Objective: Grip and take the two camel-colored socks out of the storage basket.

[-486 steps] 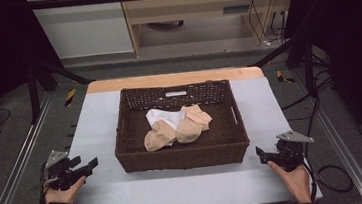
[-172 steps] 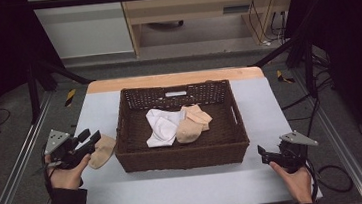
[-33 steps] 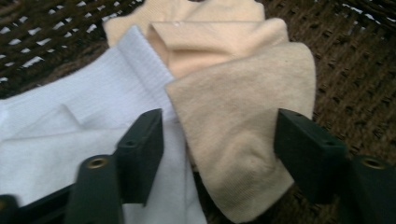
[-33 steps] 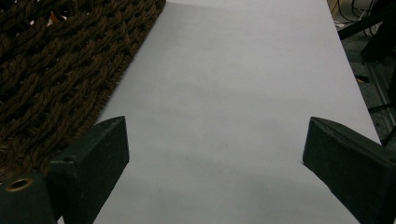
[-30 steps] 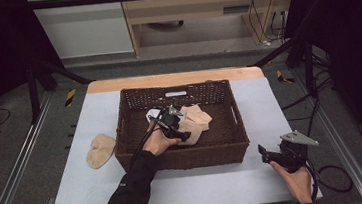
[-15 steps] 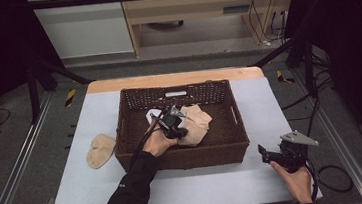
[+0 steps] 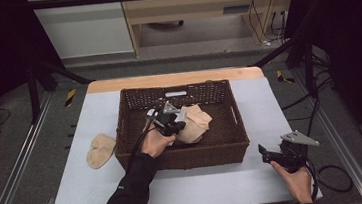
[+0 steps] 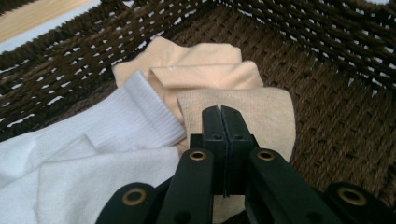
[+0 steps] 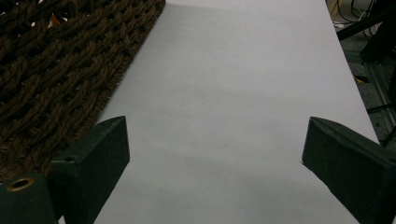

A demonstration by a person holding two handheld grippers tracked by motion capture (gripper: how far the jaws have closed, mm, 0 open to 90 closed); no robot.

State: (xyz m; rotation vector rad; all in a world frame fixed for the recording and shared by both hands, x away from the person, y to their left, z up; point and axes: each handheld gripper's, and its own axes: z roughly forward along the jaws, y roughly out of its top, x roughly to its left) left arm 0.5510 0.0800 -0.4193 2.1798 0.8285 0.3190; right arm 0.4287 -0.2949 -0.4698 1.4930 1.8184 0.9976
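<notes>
Right gripper (image 7: 266, 152): rested near the tabletop's near right corner, held in the person's right hand (image 7: 292, 181); its jaws stood wide apart with nothing between them, and in the right gripper view (image 9: 215, 140) bare tabletop lay between them.
Tabletop (image 7: 217, 189): pale grey, with a wooden strip along its far edge.
Left arm: a dark sleeve (image 7: 128, 197) came in from the near edge and reached over the basket's near wall.
Basket (image 7: 184, 158): dark brown wicker, in the middle of the tabletop, closer to the far edge; its near right corner lay just left of the right gripper.
Loose sock (image 7: 99, 149): beige, flat on the tabletop just beside the basket's left wall, outside it.
Left gripper (image 7: 177, 127): inside the basket, left of its middle, in the left hand (image 7: 156, 142); in the left gripper view (image 8: 221, 114) the jaws were pressed together over the near edge of a beige sock (image 8: 243, 112), and I could not tell whether any cloth was pinched between them.
Beige sock: folded, on the basket floor near its middle (image 7: 196, 123).
White sock (image 8: 88, 158): ribbed cuff touching the beige sock, lying on the basket floor beside it.
</notes>
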